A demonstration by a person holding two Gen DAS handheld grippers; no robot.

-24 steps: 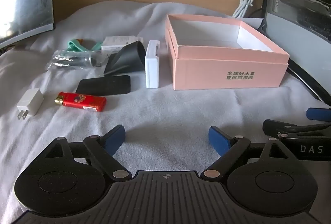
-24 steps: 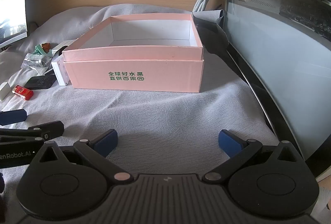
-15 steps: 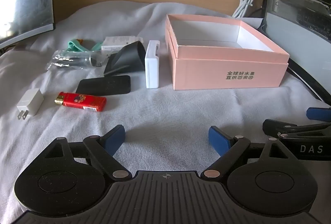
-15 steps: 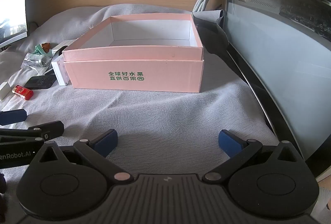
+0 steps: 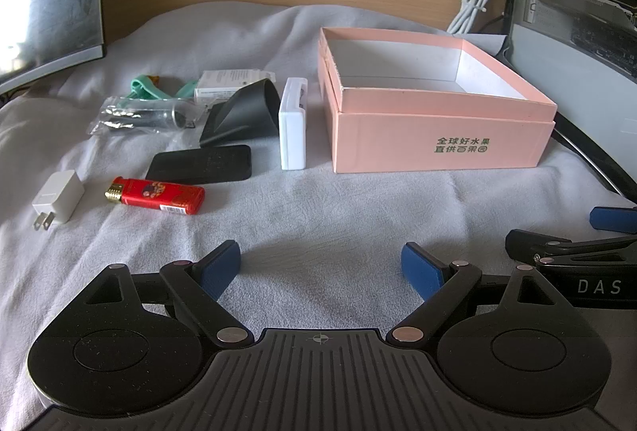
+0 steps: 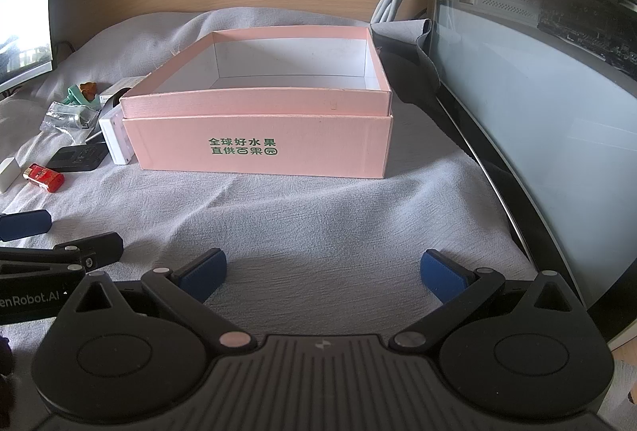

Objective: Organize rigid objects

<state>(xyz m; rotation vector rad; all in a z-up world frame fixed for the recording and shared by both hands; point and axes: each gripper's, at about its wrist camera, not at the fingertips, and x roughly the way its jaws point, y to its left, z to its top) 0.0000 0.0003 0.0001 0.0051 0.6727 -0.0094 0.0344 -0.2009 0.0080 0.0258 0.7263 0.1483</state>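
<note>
Ahead at ten o'clock, the light, stiff lighter (image 5: pixel 155 195) suits a mid-body pinch; both tools, left tool (image 5: pixel 320 266) and right tool (image 6: pixel 322 270), spread empty.

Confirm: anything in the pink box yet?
No. In the right wrist view the pink box shows only its bare white inside, while the lighter and the other small items lie on the cloth beside it.

Right hand-held gripper (image 6: pixel 320 270) hangs wide open over grey cloth (image 6: pixel 298 216), facing empty pink box (image 6: pixel 258 148)
</note>
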